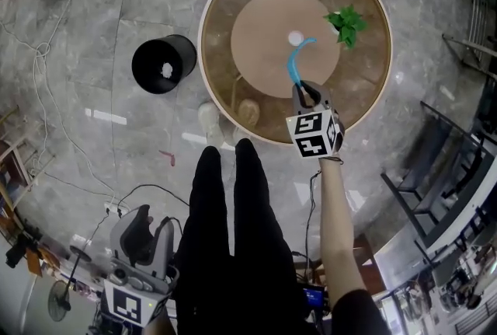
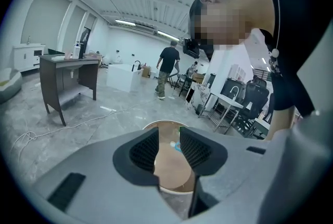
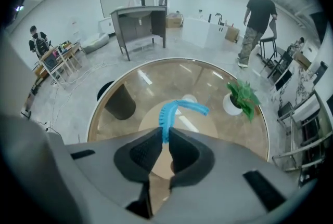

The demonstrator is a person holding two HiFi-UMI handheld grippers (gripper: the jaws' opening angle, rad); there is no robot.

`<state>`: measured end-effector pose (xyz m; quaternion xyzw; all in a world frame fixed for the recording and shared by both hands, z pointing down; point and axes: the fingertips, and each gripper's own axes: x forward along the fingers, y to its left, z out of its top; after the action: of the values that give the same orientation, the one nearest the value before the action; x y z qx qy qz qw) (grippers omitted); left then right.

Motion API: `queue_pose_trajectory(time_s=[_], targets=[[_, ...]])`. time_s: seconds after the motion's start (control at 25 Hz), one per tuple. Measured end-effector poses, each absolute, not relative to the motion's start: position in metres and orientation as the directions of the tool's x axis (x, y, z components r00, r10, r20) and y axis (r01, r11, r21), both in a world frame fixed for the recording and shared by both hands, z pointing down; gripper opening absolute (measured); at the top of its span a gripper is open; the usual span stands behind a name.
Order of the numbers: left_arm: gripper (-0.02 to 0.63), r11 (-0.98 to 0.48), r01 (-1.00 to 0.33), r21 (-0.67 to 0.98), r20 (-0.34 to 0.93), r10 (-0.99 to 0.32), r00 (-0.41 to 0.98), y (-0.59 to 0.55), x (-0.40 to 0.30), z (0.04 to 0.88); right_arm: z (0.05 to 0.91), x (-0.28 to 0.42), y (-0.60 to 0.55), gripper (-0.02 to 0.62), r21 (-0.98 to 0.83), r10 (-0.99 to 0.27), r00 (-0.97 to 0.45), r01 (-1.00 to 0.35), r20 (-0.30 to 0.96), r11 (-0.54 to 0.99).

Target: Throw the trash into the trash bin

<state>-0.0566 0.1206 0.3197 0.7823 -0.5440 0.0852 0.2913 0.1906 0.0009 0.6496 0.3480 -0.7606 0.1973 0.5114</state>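
Note:
A curved blue strip of trash [image 1: 295, 64] hangs over the round glass table [image 1: 225, 7], and my right gripper [image 1: 309, 95] is shut on its lower end. The right gripper view shows the blue strip [image 3: 174, 109] pinched between the pads of the right gripper [image 3: 165, 137]. A small white ball [image 1: 295, 37] lies on the glass just beyond the strip. The black trash bin [image 1: 163, 64] stands on the floor left of the table with white scrap inside. My left gripper [image 1: 146, 239] is low at the bottom left, away from the table. Its jaws are open and empty in the left gripper view [image 2: 169, 147].
A small green potted plant [image 1: 347, 24] sits on the table's far right. Cables [image 1: 46, 92] trail over the marble floor at left. Metal chairs and racks [image 1: 450, 178] crowd the right side. The person's legs [image 1: 233, 225] stand at the table's near edge. Another person [image 3: 257, 20] walks beyond it.

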Motion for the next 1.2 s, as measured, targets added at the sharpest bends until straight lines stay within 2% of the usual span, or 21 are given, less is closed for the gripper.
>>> queue_pose_trajectory(time_s=[0.2, 0.44, 0.84, 1.2], targets=[[0.127, -0.189, -0.925, 0.331, 0.467, -0.818, 0.335, 0.138, -0.088, 0.323, 0.630, 0.135, -0.002, 0.041, 0.053, -0.332, -0.298, -0.669, 0.895, 0.742], [0.123, -0.059, -0.937, 0.343, 0.460, -0.859, 0.223, 0.151, -0.128, 0.322, 0.625, 0.060, -0.009, 0.043, 0.031, -0.282, -0.369, -0.558, 0.886, 0.829], [0.123, 0.204, -0.904, 0.376, 0.466, -0.885, -0.006, 0.192, -0.201, 0.324, 0.624, -0.077, 0.010, 0.041, -0.007, -0.149, -0.467, -0.315, 0.872, 0.949], [0.121, 0.382, -0.851, 0.360, 0.495, -0.852, -0.173, 0.250, -0.249, 0.335, 0.644, -0.183, 0.048, 0.051, -0.001, -0.019, -0.462, -0.042, 0.887, 0.999]])
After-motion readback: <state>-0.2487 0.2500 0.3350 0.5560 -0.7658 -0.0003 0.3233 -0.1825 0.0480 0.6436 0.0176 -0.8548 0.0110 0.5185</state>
